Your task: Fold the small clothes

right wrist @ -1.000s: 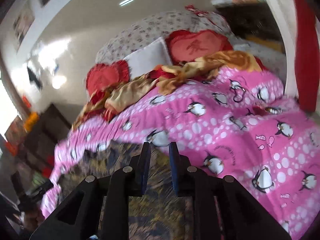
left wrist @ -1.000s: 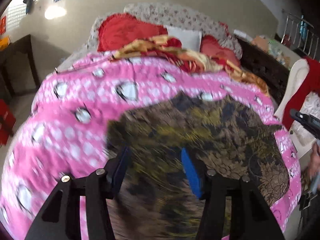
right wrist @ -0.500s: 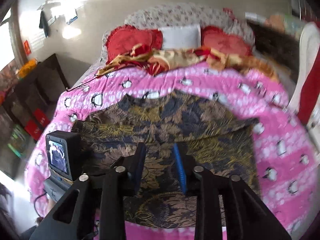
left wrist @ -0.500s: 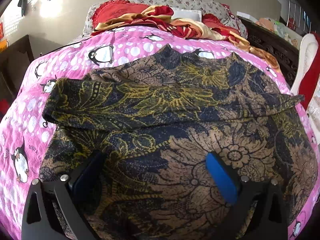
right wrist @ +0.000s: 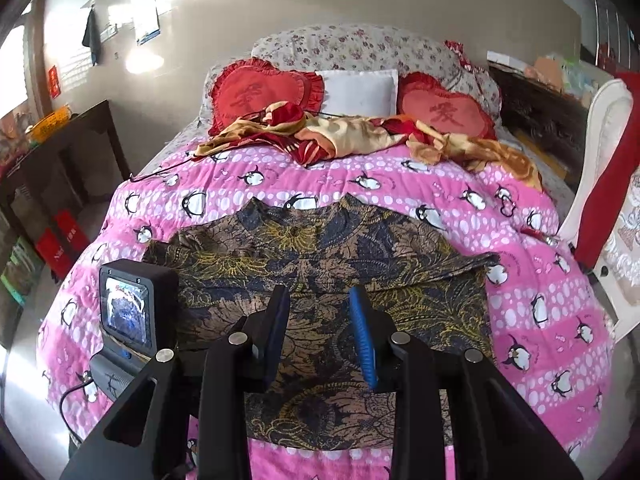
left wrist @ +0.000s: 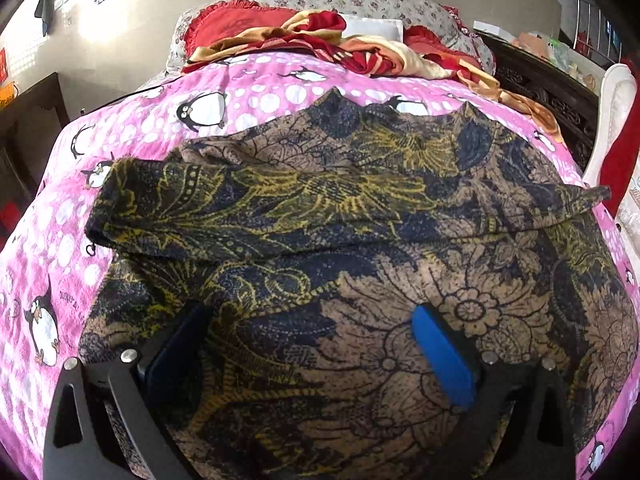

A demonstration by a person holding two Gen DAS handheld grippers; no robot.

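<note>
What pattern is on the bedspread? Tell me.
Pink bedspread with white dots and penguins, clearest in the right wrist view.

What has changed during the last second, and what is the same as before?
Both grippers pulled back from the garment. The left gripper opened its jaws wide and now hovers low over the hem end; the right gripper rose, its jaws slightly wider, holding nothing. The garment, blurred a second ago, now lies still on the pink quilt with both sleeves folded across. The pillows and red-gold cloth stayed put.
</note>
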